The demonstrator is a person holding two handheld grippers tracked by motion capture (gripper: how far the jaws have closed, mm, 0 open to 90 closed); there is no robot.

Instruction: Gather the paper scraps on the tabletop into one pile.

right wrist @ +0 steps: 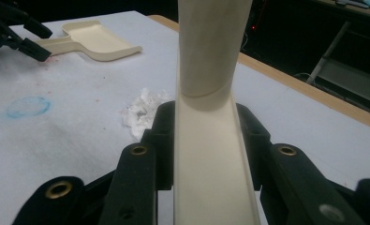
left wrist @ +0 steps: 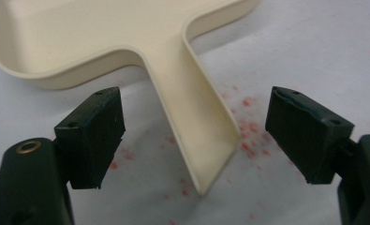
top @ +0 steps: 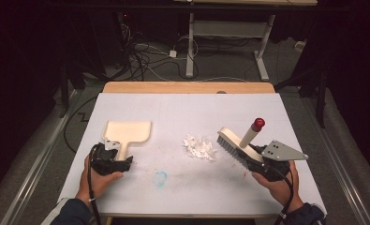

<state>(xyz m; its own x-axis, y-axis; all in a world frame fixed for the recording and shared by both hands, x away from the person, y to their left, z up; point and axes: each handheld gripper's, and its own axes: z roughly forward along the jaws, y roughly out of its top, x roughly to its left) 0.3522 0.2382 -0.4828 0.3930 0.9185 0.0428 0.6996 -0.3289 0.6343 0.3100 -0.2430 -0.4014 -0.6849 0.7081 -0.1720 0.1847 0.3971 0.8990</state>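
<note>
Cream brush right of frame centre, bristles beside paper scraps; right hand-held gripper clenched on its body. Cream dustpan centre-left on counter; left hand-held gripper released, jaws straddling the dustpan's handle, not touching.

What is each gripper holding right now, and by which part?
The right gripper is shut on the brush, gripping its cream back. The left gripper holds nothing: its jaws stand open around the dustpan handle.
</note>
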